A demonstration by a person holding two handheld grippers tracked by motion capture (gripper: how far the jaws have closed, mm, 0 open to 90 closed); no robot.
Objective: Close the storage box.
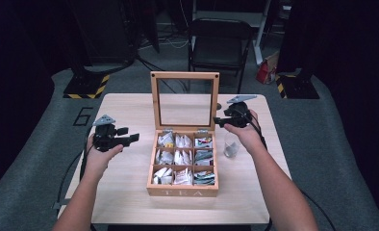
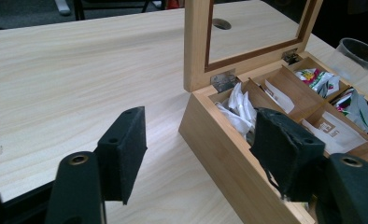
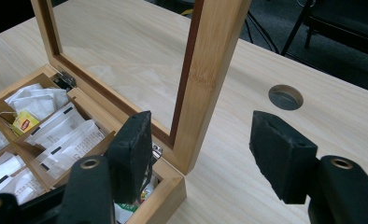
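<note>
A wooden tea box (image 1: 183, 191) marked TEA stands mid-table, its compartments holding several tea bags (image 1: 175, 158). Its glass-windowed lid (image 1: 184, 75) stands upright. My left gripper (image 1: 128, 134) hovers open just left of the box; in the left gripper view its gripper (image 2: 203, 154) has the box's left wall (image 2: 219, 149) between the wide jaws, not touching. My right gripper (image 1: 218, 120) is open at the lid's right edge. In the right gripper view the gripper (image 3: 205, 154) straddles the lid's frame post (image 3: 210, 84), with the pads (image 3: 280, 154) apart from it.
A clear plastic cup (image 1: 231, 145) stands on the table just right of the box, below my right hand. The tabletop (image 1: 130, 202) has a round cable hole (image 3: 285, 97) behind the lid. A black folding chair (image 1: 221, 43) stands beyond the table's far edge.
</note>
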